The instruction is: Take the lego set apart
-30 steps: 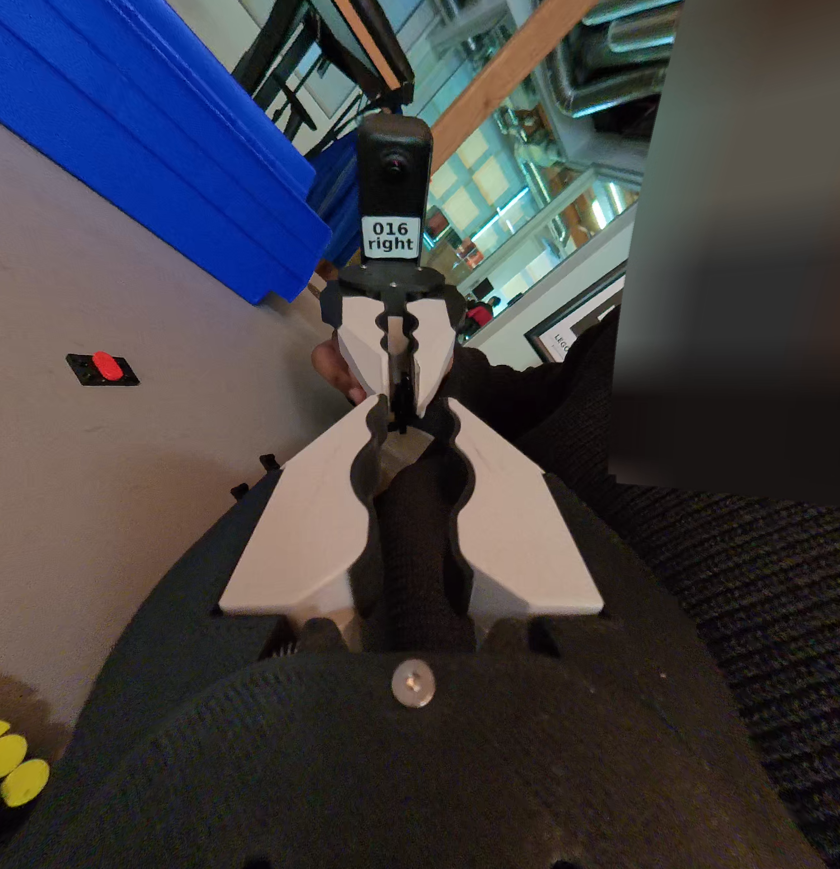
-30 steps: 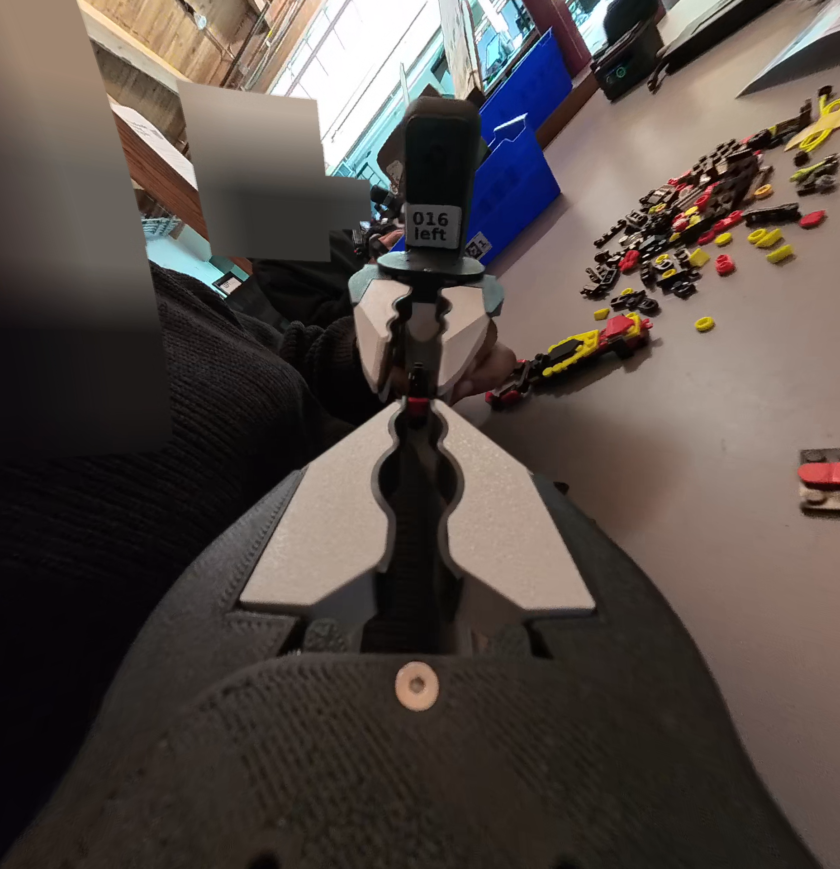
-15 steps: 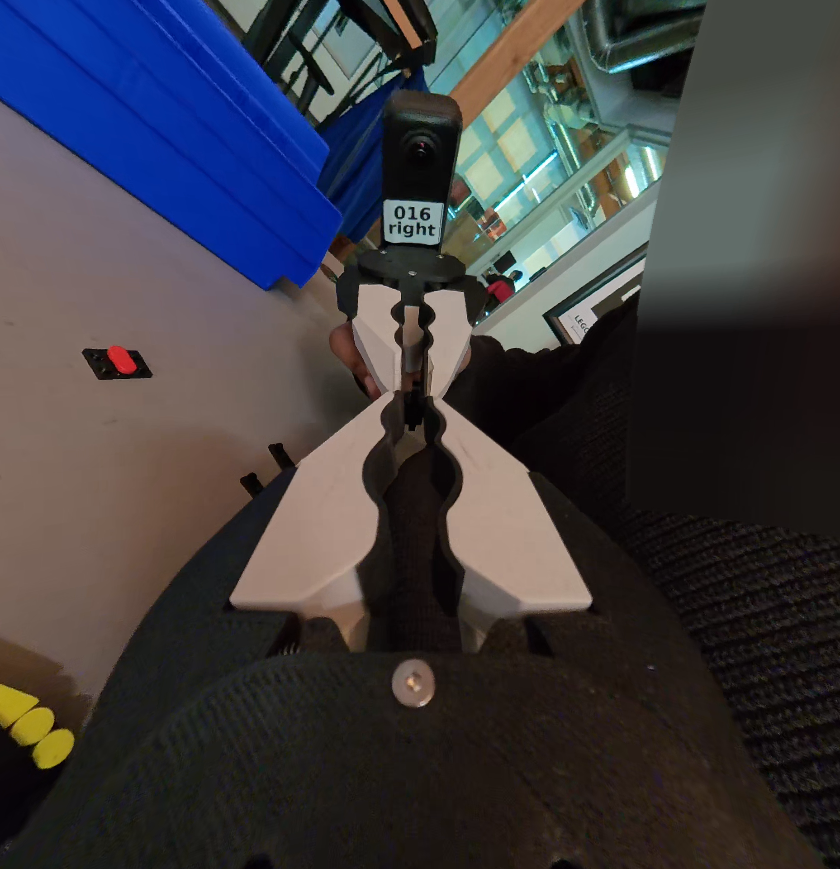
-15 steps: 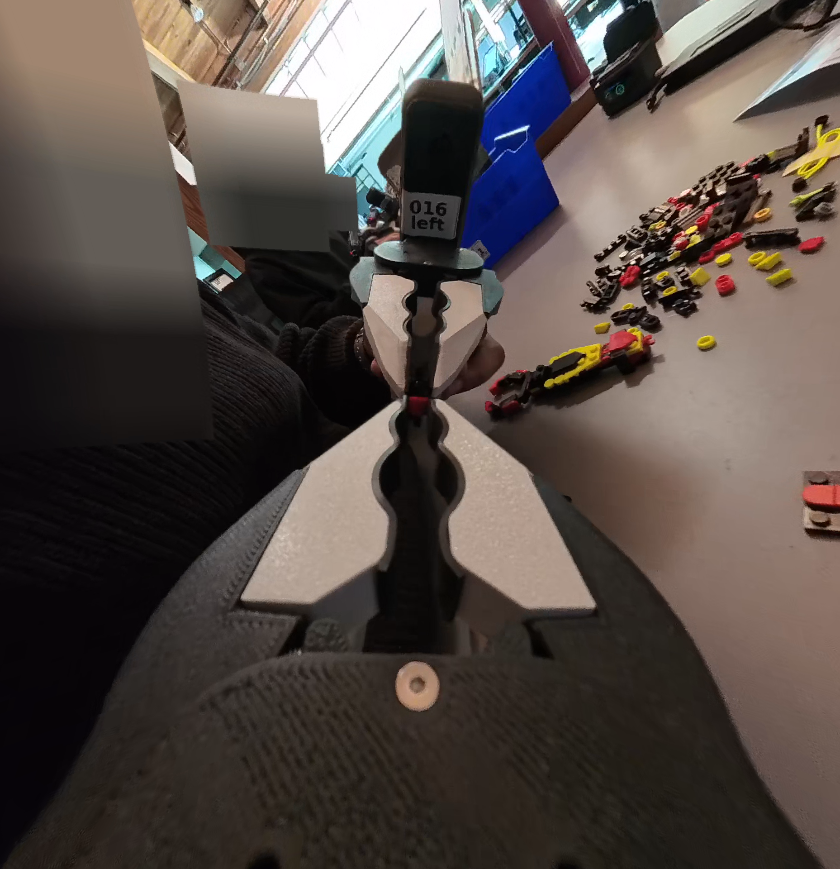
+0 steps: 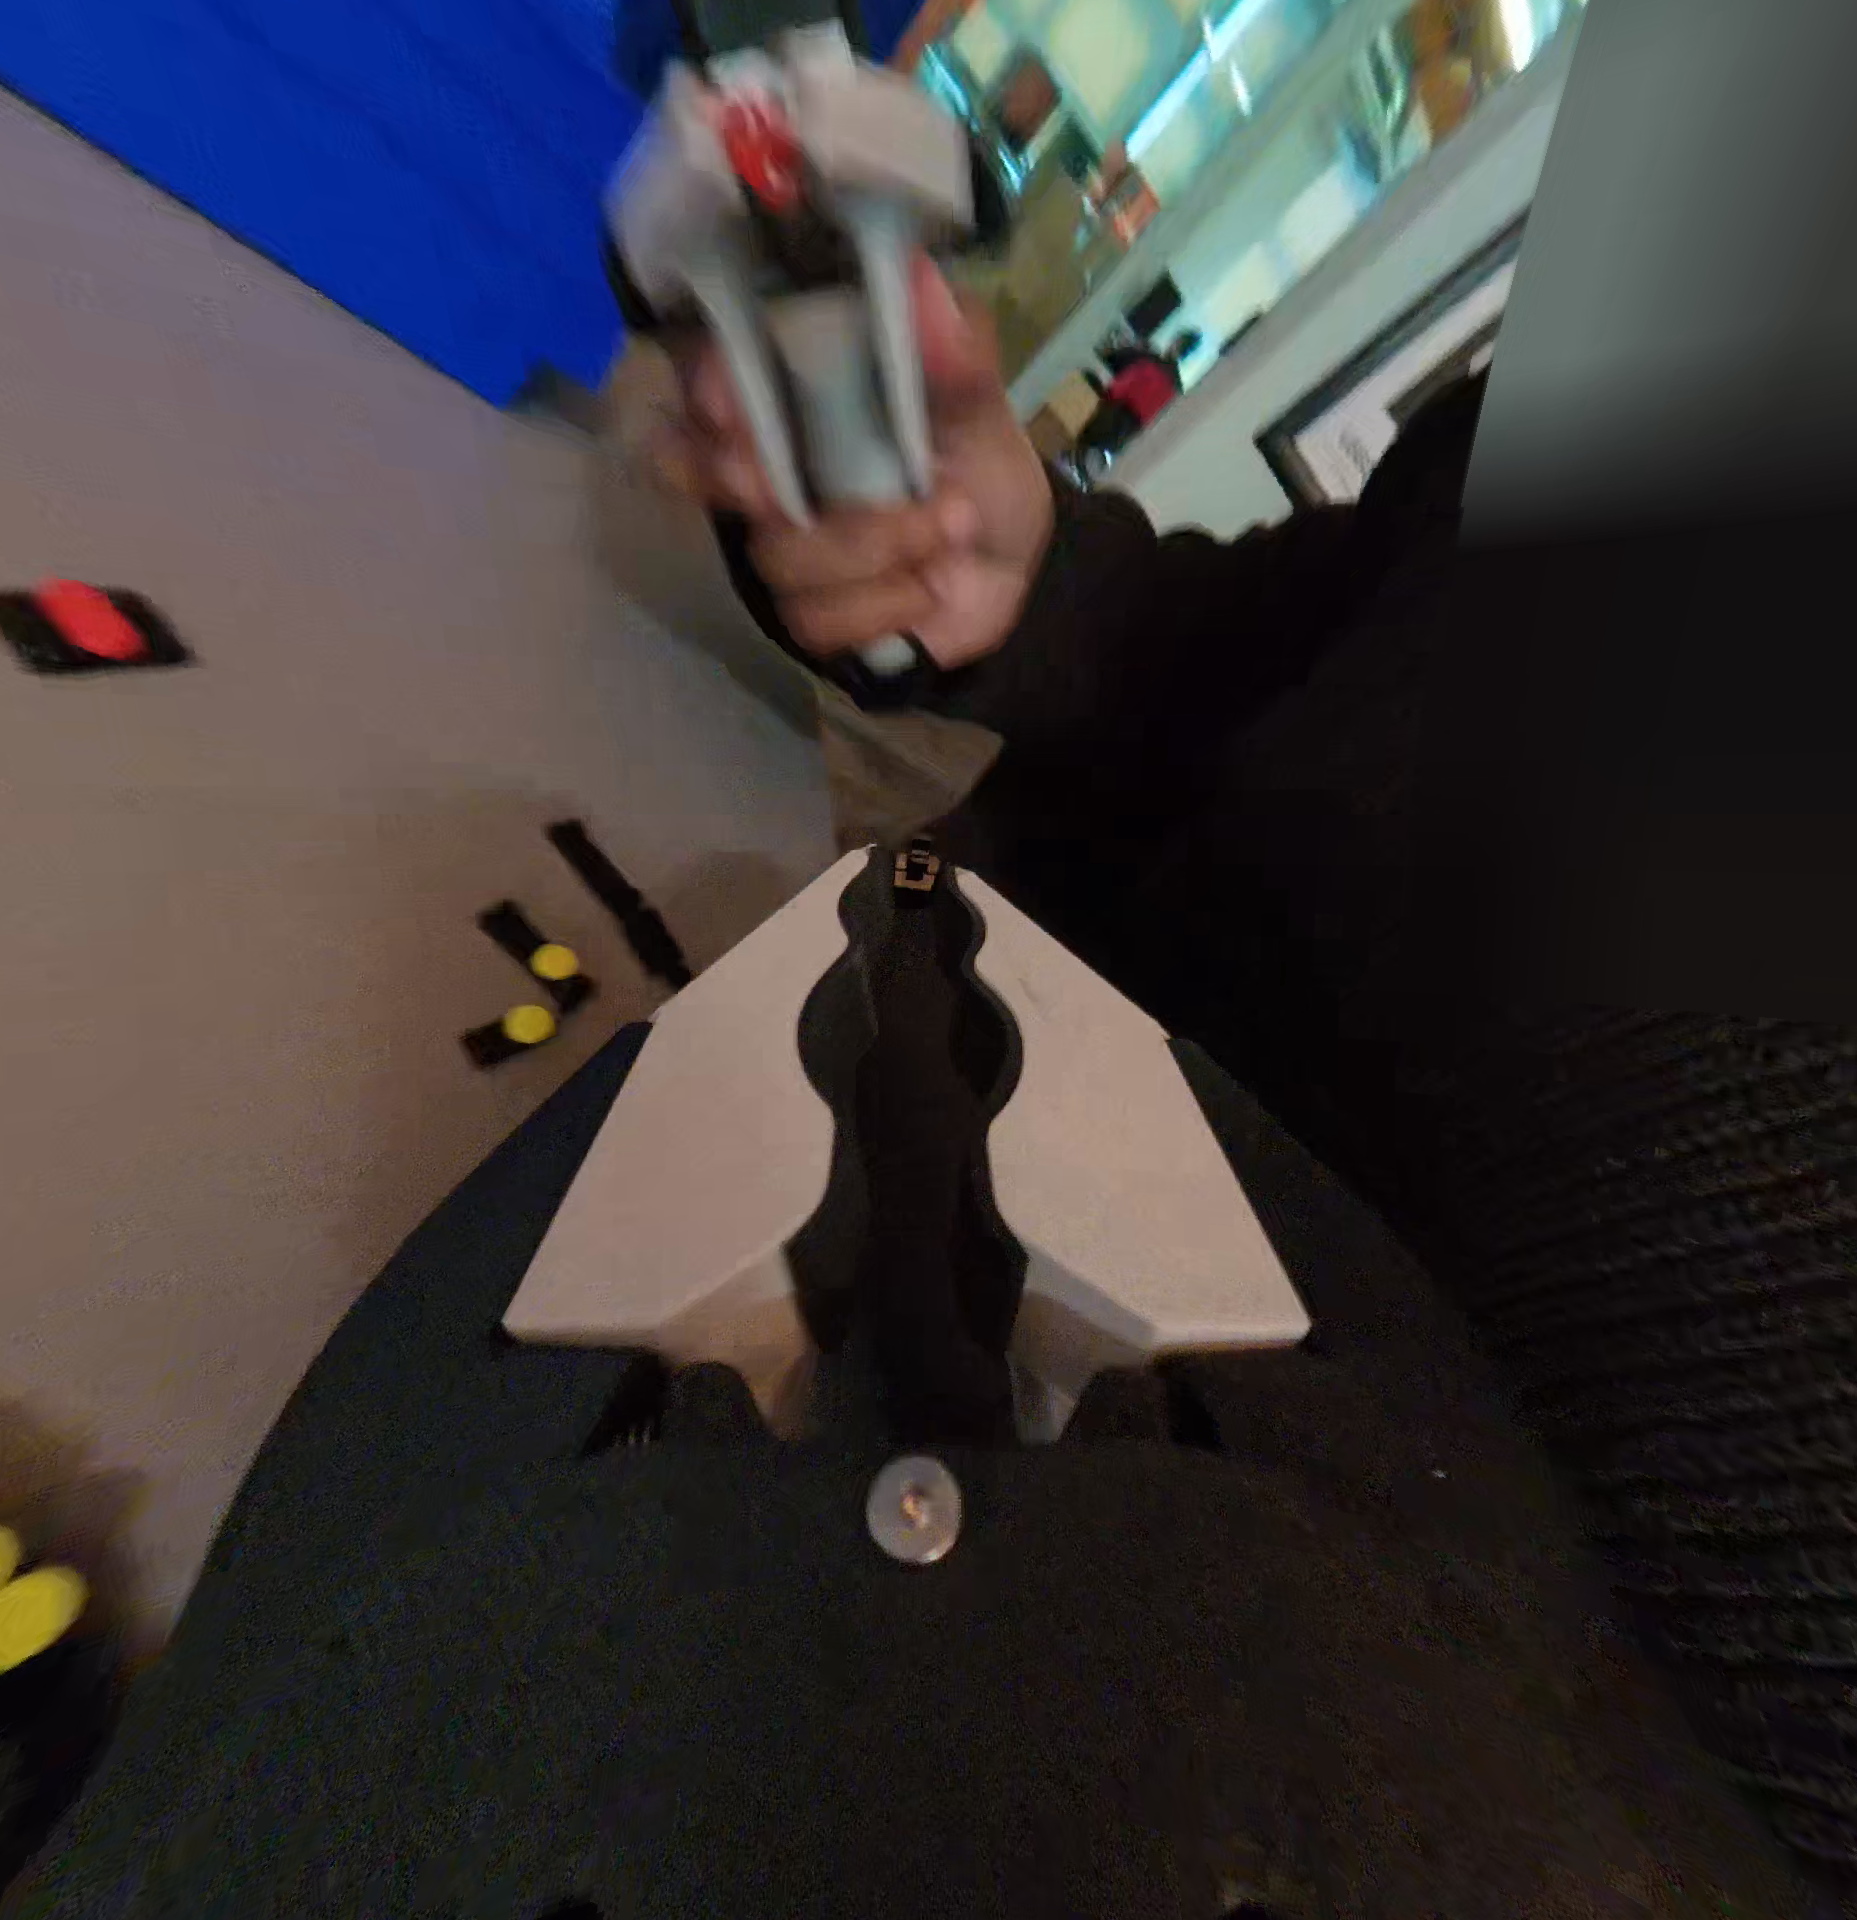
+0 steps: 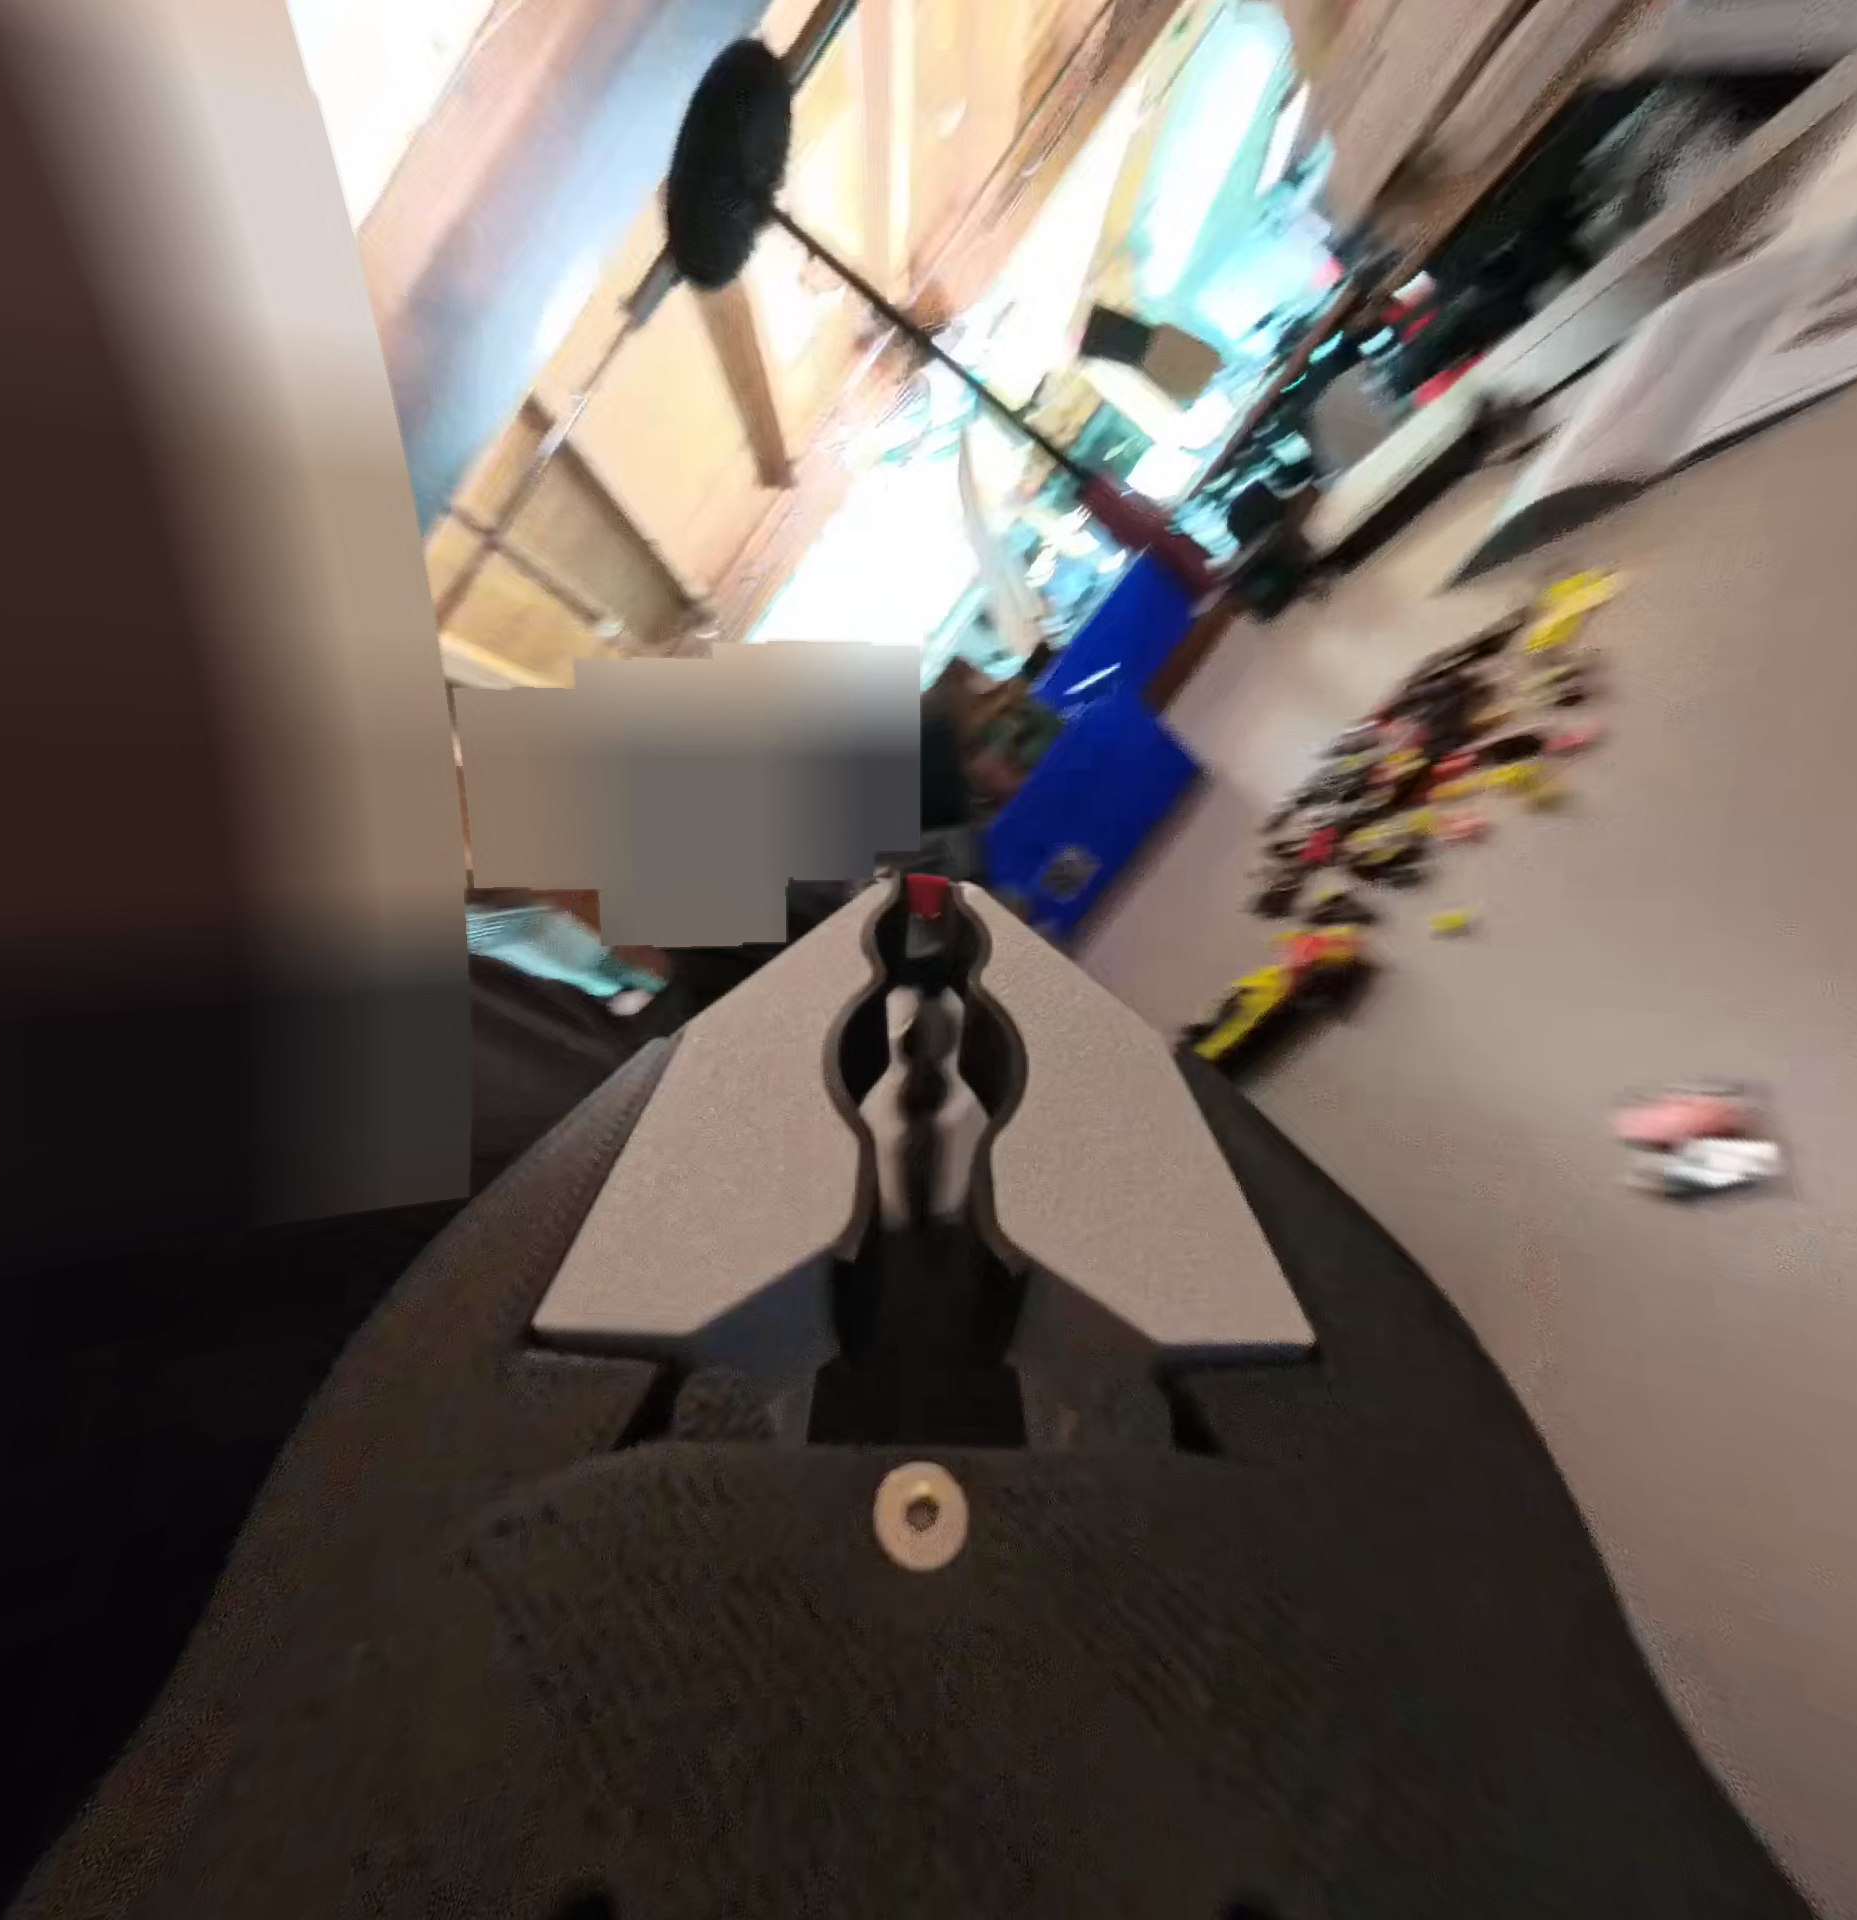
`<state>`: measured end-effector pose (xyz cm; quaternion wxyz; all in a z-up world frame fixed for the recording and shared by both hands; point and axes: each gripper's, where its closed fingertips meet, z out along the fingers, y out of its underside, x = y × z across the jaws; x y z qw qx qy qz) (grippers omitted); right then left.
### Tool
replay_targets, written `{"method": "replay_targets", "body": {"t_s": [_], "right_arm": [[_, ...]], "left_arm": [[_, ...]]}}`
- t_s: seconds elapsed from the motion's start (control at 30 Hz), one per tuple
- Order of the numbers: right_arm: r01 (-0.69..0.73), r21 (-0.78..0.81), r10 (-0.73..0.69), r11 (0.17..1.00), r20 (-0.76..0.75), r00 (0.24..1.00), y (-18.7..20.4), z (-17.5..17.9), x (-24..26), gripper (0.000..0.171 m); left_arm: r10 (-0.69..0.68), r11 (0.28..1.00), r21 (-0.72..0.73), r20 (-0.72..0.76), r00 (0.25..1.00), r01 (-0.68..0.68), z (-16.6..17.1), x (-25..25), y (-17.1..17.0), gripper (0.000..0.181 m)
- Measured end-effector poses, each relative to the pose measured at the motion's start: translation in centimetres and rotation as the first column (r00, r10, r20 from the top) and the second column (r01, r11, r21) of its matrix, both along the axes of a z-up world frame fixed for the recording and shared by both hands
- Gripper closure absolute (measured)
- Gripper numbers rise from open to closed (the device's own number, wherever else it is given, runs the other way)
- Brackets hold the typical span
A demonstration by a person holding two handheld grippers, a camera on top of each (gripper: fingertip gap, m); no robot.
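Note:
My left gripper [image 5: 913, 868] is shut on a small black lego piece [image 5: 916, 871] at its fingertips. My right gripper [image 6: 924, 902] is shut on a small red lego piece [image 6: 925, 900]; it also shows blurred in the left wrist view [image 5: 789, 166], swung up and away, with the red piece [image 5: 763, 156] between its fingers. The two grippers are apart. A partly built yellow, red and black lego model [image 6: 1282, 982] lies on the grey table [image 6: 1526, 1351]. A pile of loose lego pieces [image 6: 1423, 769] lies farther off.
A black plate with a red piece [image 5: 77, 629] lies on the table; it also shows in the right wrist view [image 6: 1698, 1143]. Black strips with yellow studs [image 5: 534, 987] lie near my left gripper. Yellow pieces [image 5: 15, 1600] sit at lower left. A blue bin [image 5: 332, 156] stands behind.
The grippers were tip to tip on one small piece. Now they have pulled apart: the right swung up and away with the red piece, the left keeps the black piece.

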<state>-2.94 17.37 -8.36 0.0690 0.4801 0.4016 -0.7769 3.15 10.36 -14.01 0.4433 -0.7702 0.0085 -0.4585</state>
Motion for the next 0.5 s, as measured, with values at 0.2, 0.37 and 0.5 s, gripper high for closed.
{"method": "replay_targets", "body": {"t_s": [0.2,0.37,0.5], "right_arm": [[0.005,0.329,0.0,0.944,-0.014,1.0,-1.9,-1.7,0.6,0.165],[-0.001,0.388,0.016,0.922,-0.035,0.999,-2.1,-2.3,0.4,0.166],[-0.009,0.548,0.044,0.836,-0.051,0.998,-3.3,-3.9,-0.2,0.165]], "left_arm": [[0.131,0.991,0.021,0.112,0.985,-0.134,1.5,-2.6,1.2,0.174],[0.207,0.973,0.071,0.137,0.969,-0.218,2.7,-4.8,1.2,0.174],[0.307,0.945,0.103,0.042,0.951,-0.309,2.9,-7.5,0.7,0.175]]}}
